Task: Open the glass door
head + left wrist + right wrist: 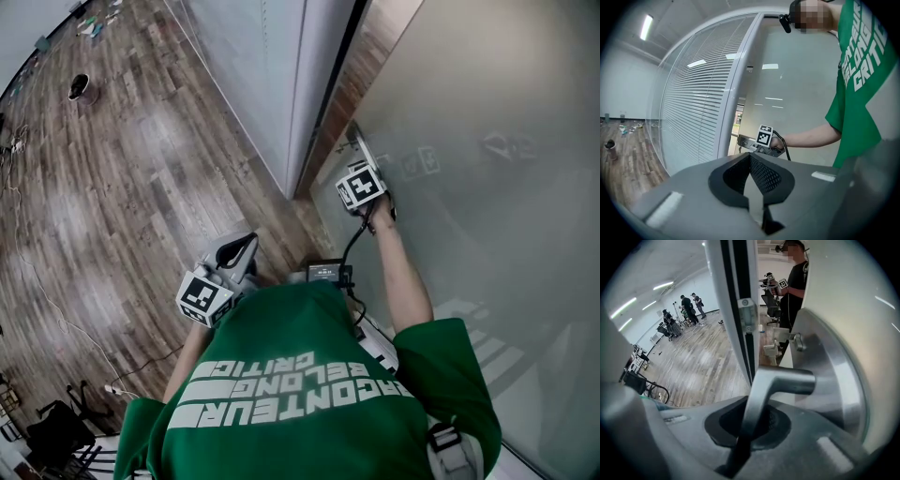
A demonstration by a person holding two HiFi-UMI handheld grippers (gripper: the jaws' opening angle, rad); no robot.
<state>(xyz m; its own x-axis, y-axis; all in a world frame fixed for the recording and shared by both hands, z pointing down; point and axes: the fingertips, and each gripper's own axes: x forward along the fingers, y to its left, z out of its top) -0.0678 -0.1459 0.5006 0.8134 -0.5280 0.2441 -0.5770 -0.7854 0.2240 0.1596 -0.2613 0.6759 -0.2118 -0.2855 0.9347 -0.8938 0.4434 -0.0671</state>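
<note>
Door: tall frosted glass door [469, 112] fills head view from 12 to 4 o'clock. It stands ajar, w/ a strip of floor showing btwn its edge and the white door frame [733, 296].
Handle: brushed-steel lever handle [780, 380] sits on a round steel plate [834, 376]. In right gripper view it leaves the plate at 3 o'clock, bends, and runs down toward 7 o'clock thru the jaws.
Right gripper: right gripper [751, 420] is clamped on the lever, black pads tight on both sides. In head view it is at 1 o'clock of the torso, at the door's edge.
Right arm: bare forearm [403, 272] is stretched out to the door. A black cable [350, 246] hangs from the gripper.
Left gripper: left gripper [750, 161] has jaws together, nothing btwn them. In head view it is at 10 o'clock of the torso, well apart from the door.
Lock: small steel thumb-turn [797, 340] is at 12 o'clock of the lever.
Frame fitting: steel strike plate [746, 315] is on the frame.
Partition: glass wall w/ white slat blinds [693, 103] is at 9 o'clock of the door in left gripper view.
Floor: grey-brown wood-plank floor [112, 187].
Wearer: green T-shirt w/ white lettering [309, 394].
Bg: group of people [689, 305] stands far off at 10 o'clock in right gripper view. Thru the gap, a person in dark top [794, 282] is at 12–1 o'clock.
</note>
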